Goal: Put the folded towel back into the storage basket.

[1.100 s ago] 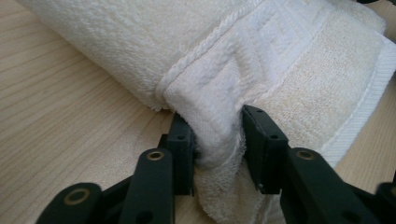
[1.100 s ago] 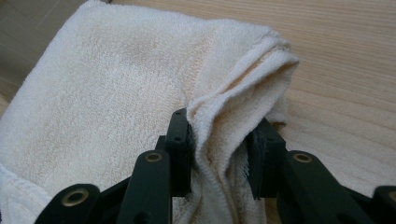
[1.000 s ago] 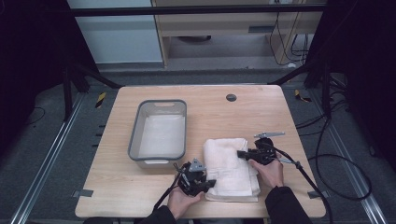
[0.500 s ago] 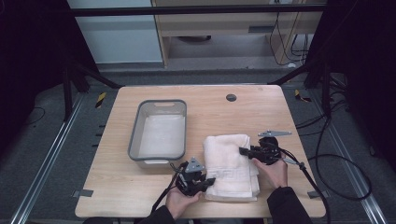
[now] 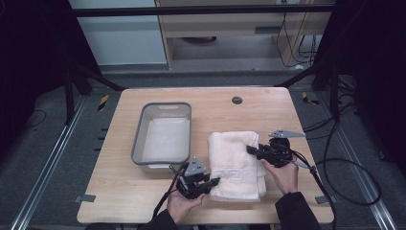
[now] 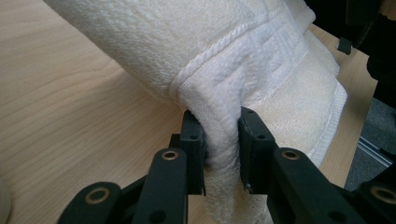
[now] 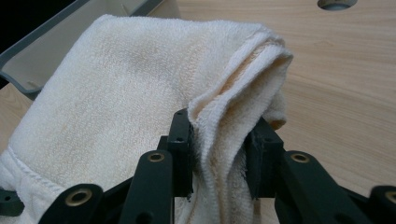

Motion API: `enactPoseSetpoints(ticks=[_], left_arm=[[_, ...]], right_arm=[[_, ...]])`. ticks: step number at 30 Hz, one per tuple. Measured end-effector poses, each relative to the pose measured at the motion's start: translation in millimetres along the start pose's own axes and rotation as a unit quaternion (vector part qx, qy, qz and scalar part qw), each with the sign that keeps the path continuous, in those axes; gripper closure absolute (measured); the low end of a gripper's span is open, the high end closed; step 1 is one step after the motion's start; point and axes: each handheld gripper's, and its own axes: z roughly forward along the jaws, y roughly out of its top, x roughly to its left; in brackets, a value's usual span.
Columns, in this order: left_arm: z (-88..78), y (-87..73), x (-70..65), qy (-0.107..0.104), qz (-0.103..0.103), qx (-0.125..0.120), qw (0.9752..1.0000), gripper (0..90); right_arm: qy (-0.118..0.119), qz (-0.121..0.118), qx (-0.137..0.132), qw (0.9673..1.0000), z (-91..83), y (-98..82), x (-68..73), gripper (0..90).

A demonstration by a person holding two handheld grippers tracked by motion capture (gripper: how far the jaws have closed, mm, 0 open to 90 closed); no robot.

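Both jaws clamped on folded towel (image 5: 238,163) edges; could slip free if layers part when lifted.

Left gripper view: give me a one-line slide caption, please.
Left gripper pinching a fold of the cream terry towel just above the light wooden table.

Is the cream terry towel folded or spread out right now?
Folded. The cream terry towel lies as a compact thick rectangle on the wooden table, and stacked layers show at its edge in the right gripper view.
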Motion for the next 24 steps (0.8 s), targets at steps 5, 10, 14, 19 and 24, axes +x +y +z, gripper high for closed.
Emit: enactPoseSetpoints(ticks=[5, 10, 14, 19, 24], left_arm=[[-5.4, 4.4, -2.1, 0.002, 0.007, -0.01, 0.9999, 73.6], [-12.5, 9.5, -2.6, 0.002, 0.009, -0.023, 0.9997, 73.6], [-16.6, 12.6, -3.3, 0.003, 0.01, -0.03, 0.9995, 73.6], [-20.5, 16.4, -3.2, 0.006, 0.015, -0.035, 0.9993, 73.6], [-26.6, 23.6, -2.1, 0.01, 0.024, -0.043, 0.9988, 73.7]], right_arm=[[-0.001, -0.005, -0.012, 0.9999, -6.3, 5.3, 3.5, 67.4], [-0.002, -0.012, -0.026, 0.9996, -12.2, 11.1, 8.6, 67.4], [-0.002, -0.012, -0.031, 0.9995, -14.7, 13.9, 10.1, 67.4], [-0.005, -0.02, -0.04, 0.999, -17.7, 19.1, 14.0, 67.4], [-0.005, -0.022, -0.051, 0.9984, -20.3, 26.1, 16.9, 67.5]])
